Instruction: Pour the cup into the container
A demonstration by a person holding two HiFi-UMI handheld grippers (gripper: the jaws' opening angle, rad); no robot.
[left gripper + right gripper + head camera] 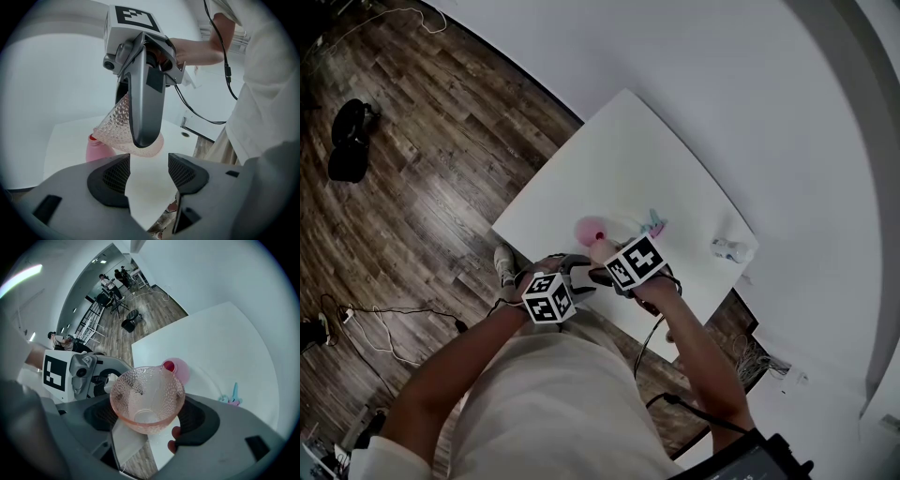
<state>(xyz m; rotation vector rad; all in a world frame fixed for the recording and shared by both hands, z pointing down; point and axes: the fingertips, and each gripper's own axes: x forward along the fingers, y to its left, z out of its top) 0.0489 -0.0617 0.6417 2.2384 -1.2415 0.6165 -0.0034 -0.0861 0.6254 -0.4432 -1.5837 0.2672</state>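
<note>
While near table edge (520, 234), cup (146, 399) at container (178, 369)

White table (628, 150) on dark wood floor (422, 187); black bag (347, 141), perhaps, near wall.

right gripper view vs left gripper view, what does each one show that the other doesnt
Only the right gripper view: the inside of the cup, which is clamped in the jaws of the right gripper, a small teal and pink item on the table, and a black bag on the floor.
Only the left gripper view: the jaws of the left gripper, apart with only table between them, and the cup's dimpled outside, tilted.
Both: the cup, the pink container, the white table and the other gripper.
</note>
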